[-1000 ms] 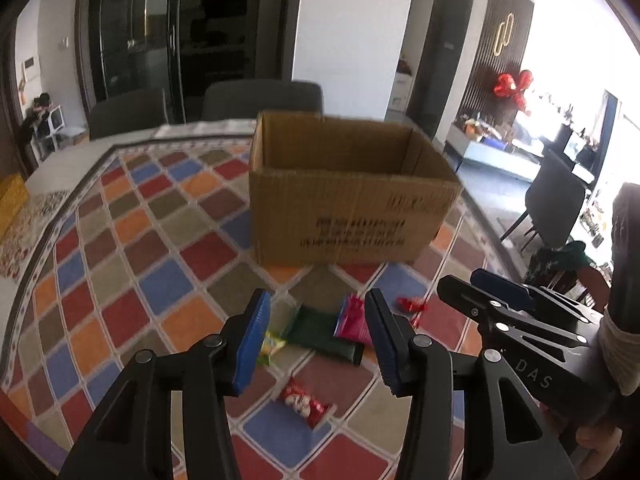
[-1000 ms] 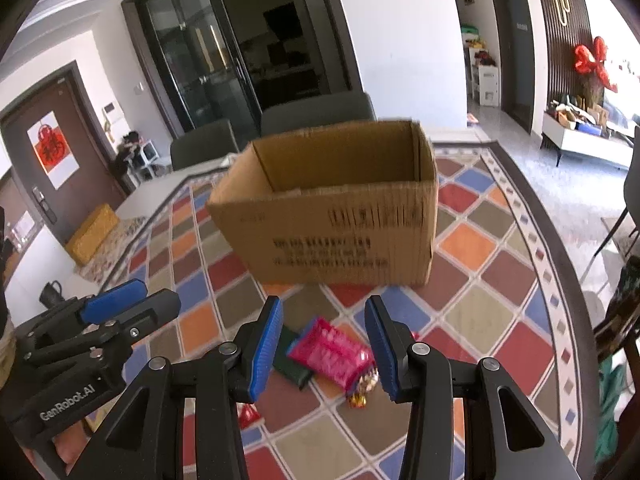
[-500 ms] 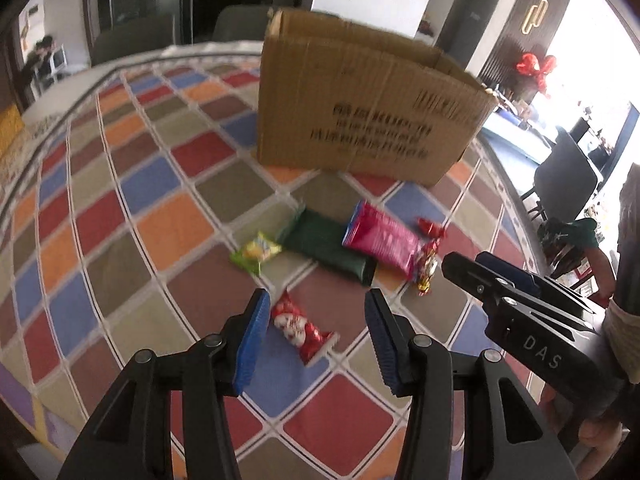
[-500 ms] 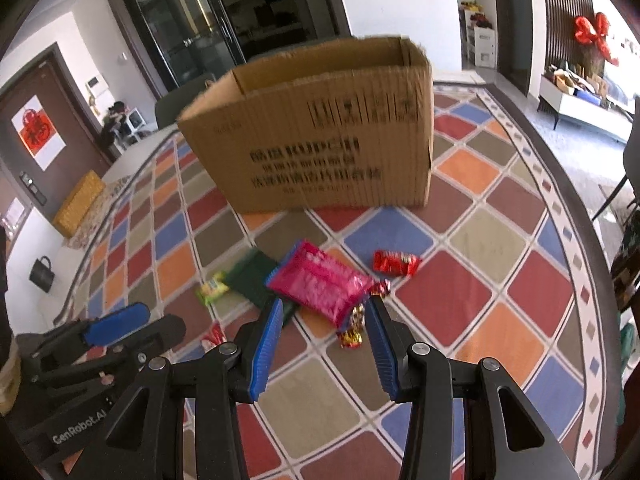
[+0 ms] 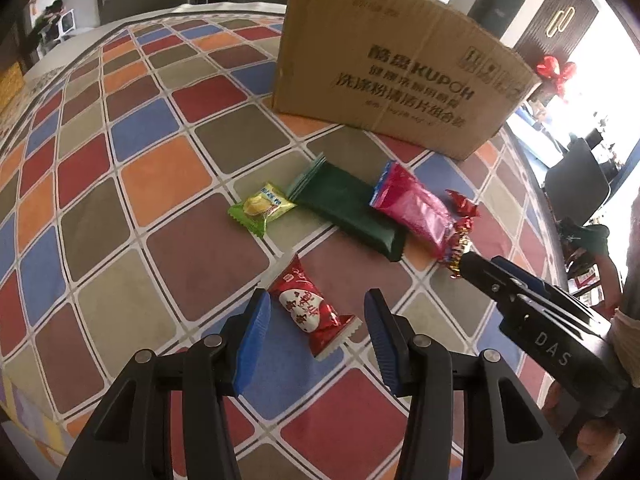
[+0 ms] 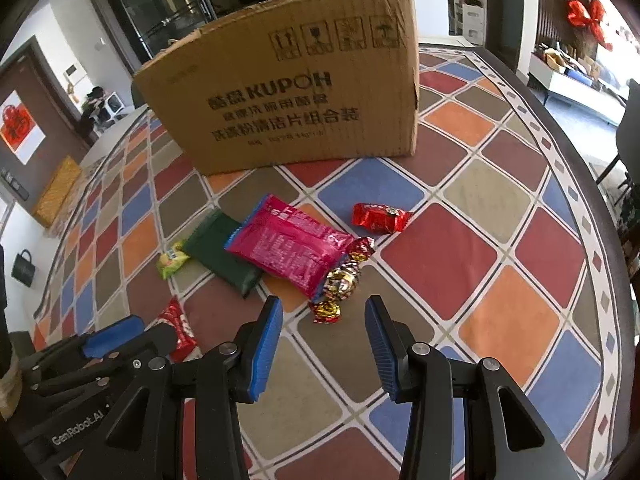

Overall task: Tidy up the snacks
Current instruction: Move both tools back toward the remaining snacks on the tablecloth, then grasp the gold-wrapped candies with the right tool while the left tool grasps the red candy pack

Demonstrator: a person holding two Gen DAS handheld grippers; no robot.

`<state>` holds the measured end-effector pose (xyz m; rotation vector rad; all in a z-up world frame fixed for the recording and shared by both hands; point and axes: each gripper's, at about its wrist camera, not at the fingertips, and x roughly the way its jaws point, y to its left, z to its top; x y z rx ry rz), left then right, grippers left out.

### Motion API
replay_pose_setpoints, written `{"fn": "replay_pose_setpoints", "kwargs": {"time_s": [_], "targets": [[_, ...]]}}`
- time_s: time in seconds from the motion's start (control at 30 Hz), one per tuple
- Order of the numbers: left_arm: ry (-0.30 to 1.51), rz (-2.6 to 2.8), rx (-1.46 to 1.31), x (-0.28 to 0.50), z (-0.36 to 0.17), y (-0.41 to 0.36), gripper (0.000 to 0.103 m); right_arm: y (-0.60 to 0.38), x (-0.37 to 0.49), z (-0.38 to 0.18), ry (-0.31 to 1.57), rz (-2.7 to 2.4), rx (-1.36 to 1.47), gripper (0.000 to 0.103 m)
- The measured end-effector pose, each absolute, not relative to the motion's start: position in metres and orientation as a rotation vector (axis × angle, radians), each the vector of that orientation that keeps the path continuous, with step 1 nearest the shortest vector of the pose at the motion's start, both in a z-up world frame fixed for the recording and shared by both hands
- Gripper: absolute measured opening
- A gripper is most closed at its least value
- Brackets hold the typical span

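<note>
- Left hand-held gripper [image 5: 316,322] has its jaws spread, with nothing pinched. The red-and-white candy packet [image 5: 308,310] lies on the bench [image 5: 100,216] between the blue pads [image 5: 252,346], and they do not touch it.
- Right hand-held gripper [image 6: 324,332] is spread too and holds nothing. The gold-and-red twisted candy [image 6: 338,284] lies just ahead of its tips.
- Both candies look light and crinkly. I think the shiny wrappers may be slippery, so a pinch across the fat middle should hold better than one on the thin ends.
- The twisted candy touches the pink snack bag [image 6: 288,250], so a grab there could push the bag a bit.
- The pink bag rests partly on the dark green pouch [image 5: 348,212]. Both look soft and flat. The small green-and-yellow candy [image 5: 262,208] lies just beside the pouch's end, and a red candy [image 6: 380,218] sits apart near the cardboard box [image 6: 304,96].
- I guess the snacks are meant for the box, which stands upright behind them.
- Compared with a second ago, both grippers have come down closer to the bench and tipped more toward it. Back then the box's open top could be seen; now only its printed front shows. The snacks lie where they were, and the jaws are as wide as before.
</note>
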<state>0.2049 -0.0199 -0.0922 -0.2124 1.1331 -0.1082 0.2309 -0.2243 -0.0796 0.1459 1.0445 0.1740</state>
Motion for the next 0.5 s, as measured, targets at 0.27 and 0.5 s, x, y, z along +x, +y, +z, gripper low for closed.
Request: {"fn": "replay_pose_setpoints", "kwargs": {"time_s": [0.27,0.5], "targets": [[1.148,-0.095,-0.184,0.213,-0.105,-0.024,0.047,-0.229,0.241,-0.091,1.057,0.144,0.145,0.044],[1.155,-0.099,-0.171,0.219,-0.111,-0.025,0.036,-0.225,0.248,-0.097,1.057,0.151,0.131,0.043]]}}
